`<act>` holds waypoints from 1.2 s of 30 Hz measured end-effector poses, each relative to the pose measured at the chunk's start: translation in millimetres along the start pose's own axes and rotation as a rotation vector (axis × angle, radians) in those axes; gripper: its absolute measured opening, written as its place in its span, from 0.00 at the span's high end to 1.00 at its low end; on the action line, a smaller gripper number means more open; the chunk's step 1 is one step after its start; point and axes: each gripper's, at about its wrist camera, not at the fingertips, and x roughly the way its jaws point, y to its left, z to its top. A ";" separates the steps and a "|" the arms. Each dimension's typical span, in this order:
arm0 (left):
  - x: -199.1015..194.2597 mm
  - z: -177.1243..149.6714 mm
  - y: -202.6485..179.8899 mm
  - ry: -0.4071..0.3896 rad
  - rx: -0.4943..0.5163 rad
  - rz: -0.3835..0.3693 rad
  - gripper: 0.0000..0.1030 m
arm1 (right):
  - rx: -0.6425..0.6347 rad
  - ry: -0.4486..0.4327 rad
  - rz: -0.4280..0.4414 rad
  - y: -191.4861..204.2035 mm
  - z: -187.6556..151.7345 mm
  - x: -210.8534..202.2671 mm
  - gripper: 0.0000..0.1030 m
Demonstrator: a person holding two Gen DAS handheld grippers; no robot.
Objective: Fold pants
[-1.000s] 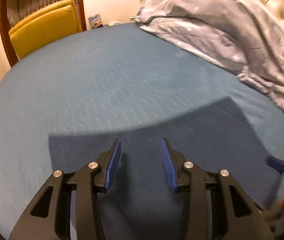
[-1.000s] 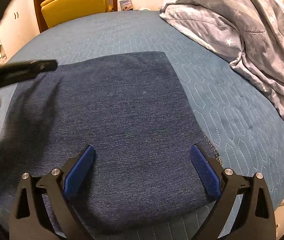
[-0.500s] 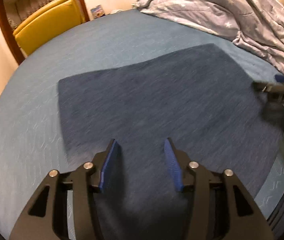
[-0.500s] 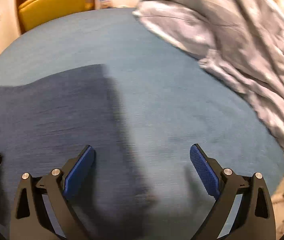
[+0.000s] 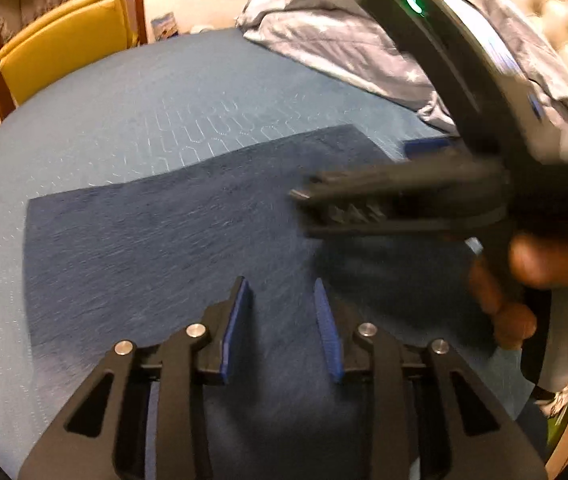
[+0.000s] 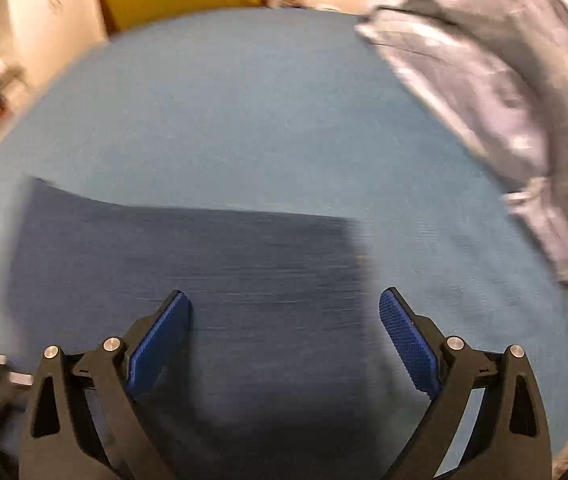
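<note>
The dark blue denim pants (image 5: 172,240) are folded into a flat, neat rectangle, lying smooth on the lighter blue quilted bed (image 5: 164,120).

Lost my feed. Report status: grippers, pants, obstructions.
Left gripper open, fingers just closing in, nothing between. Right gripper wide open, empty. Pants folded flat on blue bed. Grey duvet heaped alongside, clear of pants.

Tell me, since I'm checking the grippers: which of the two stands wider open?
The right gripper: its blue pads stand far apart over the pants. The left gripper has a much narrower gap, its jaws having just been closing, with nothing between them.
</note>
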 end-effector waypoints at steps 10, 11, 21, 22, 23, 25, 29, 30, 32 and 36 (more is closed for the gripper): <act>-18.5 -8.6 41.7 0.003 -0.137 0.174 0.66 | 0.033 -0.059 0.083 -18.4 -11.3 -30.8 0.09; -24.2 -10.2 46.5 -0.008 -0.153 0.174 0.66 | -0.039 -0.071 0.105 2.9 -11.0 -35.9 0.09; -59.3 -39.8 53.6 -0.002 -0.164 0.153 0.60 | -0.037 -0.002 0.036 12.4 -8.6 -0.6 0.09; -58.6 -40.9 51.8 0.000 -0.164 0.145 0.59 | -0.011 -0.008 0.010 3.6 -9.6 -2.5 0.09; -57.8 -42.3 50.4 0.004 -0.166 0.134 0.59 | 0.019 -0.007 0.000 -6.2 -11.4 -3.8 0.09; -56.6 -44.7 48.3 0.011 -0.166 0.128 0.59 | 0.041 -0.012 -0.017 -13.7 -18.0 -8.9 0.09; -61.6 -49.4 42.9 0.009 -0.162 0.121 0.54 | 0.051 -0.025 -0.021 -11.5 -41.0 -27.3 0.09; -64.2 -50.3 42.3 0.005 -0.159 0.123 0.53 | 0.055 -0.029 -0.012 -9.4 -46.6 -31.8 0.09; -71.7 -52.8 41.6 0.001 -0.155 0.122 0.51 | 0.054 -0.021 0.009 -6.0 -58.0 -35.9 0.09; -88.6 -58.9 40.0 -0.013 -0.152 0.123 0.43 | 0.053 0.013 -0.011 1.3 -85.8 -45.5 0.09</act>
